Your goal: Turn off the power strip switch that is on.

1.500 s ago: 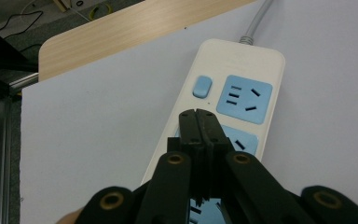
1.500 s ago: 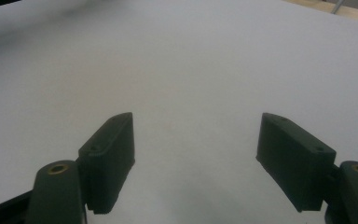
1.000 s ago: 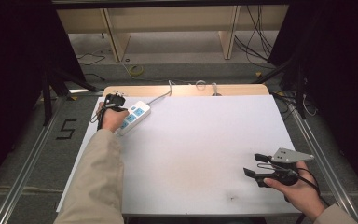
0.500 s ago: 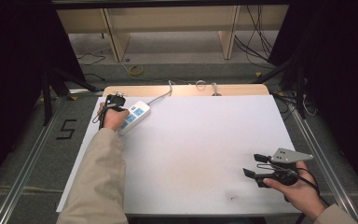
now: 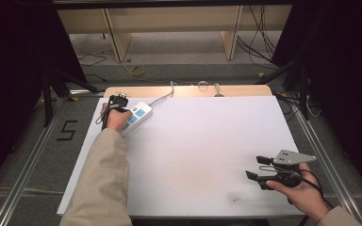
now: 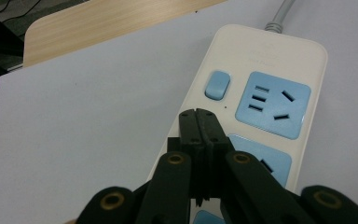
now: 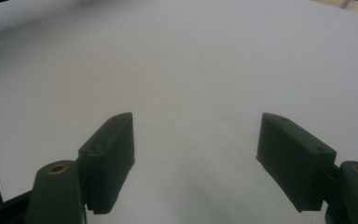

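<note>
A white power strip point(image 5: 137, 117) with blue sockets lies at the far left of the white table top point(image 5: 202, 141). My left gripper point(image 5: 118, 100) is at its left end, jaws shut together with nothing between them. In the left gripper view the shut tips of the left gripper point(image 6: 198, 115) rest over the strip point(image 6: 279, 70), just below its blue switch point(image 6: 216, 84) and beside a blue socket point(image 6: 272, 103). My right gripper point(image 5: 258, 167) sits at the near right of the table, open and empty; the right gripper point(image 7: 196, 135) looks across bare white surface point(image 7: 191, 60).
The strip's grey cord point(image 5: 162, 96) runs back to the wooden table edge point(image 5: 188, 91), where small cable ends point(image 5: 202, 86) lie. Shelving legs and loose cables are on the floor beyond. A metal rail point(image 5: 320, 150) runs along the table's right side.
</note>
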